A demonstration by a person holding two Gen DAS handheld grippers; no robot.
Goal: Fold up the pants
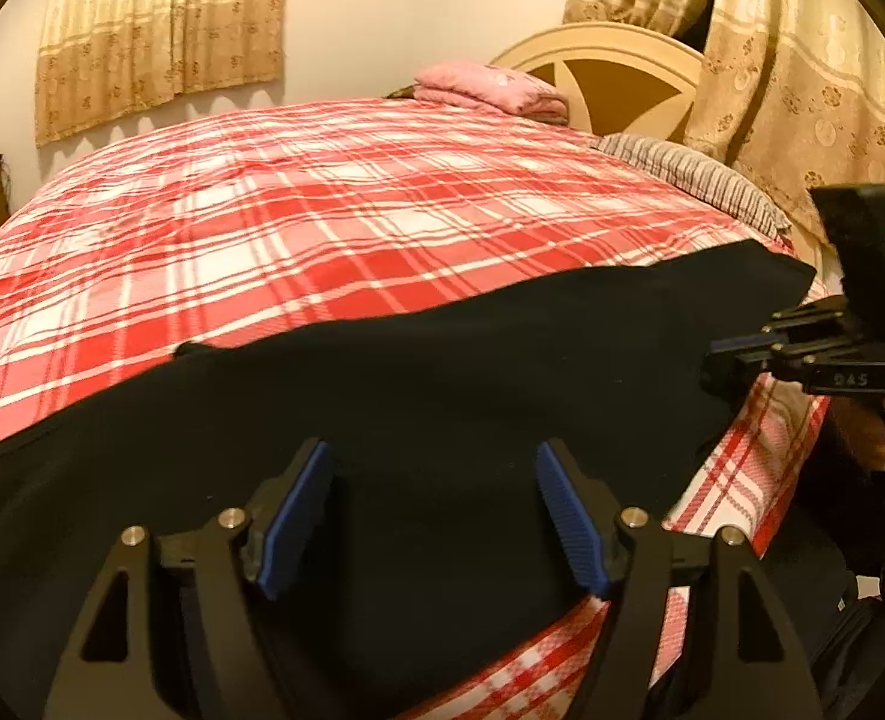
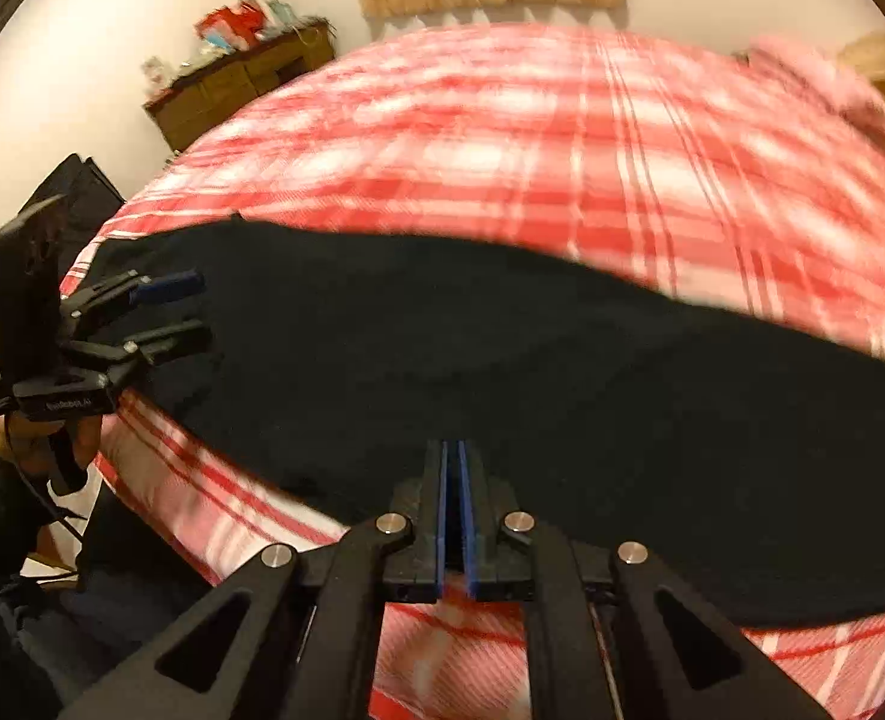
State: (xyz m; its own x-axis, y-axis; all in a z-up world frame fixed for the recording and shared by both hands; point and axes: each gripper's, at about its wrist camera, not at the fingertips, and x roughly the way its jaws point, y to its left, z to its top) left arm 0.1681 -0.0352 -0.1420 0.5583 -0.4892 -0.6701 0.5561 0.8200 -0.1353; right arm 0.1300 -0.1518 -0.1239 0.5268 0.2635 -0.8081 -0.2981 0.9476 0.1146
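Note:
Black pants [image 1: 442, 384] lie flat along the near edge of a bed with a red and white plaid cover [image 1: 322, 222]. My left gripper [image 1: 436, 480] is open, its blue pads [image 1: 292, 516] spread just above the pants, holding nothing. It also shows in the right wrist view [image 2: 187, 312], open at the pants' left end. My right gripper [image 2: 454, 480] is shut at the near edge of the pants [image 2: 502, 372]; whether cloth is pinched between its pads I cannot tell. It also shows in the left wrist view [image 1: 724, 354] at the pants' right end.
A folded pink blanket [image 1: 490, 90] and a striped pillow [image 1: 694, 180] lie near the cream headboard [image 1: 616, 60]. Curtains [image 1: 802, 90] hang at the right. A wooden dresser [image 2: 244, 84] with clutter stands by the far wall. The bed edge [image 2: 202, 492] drops off close to me.

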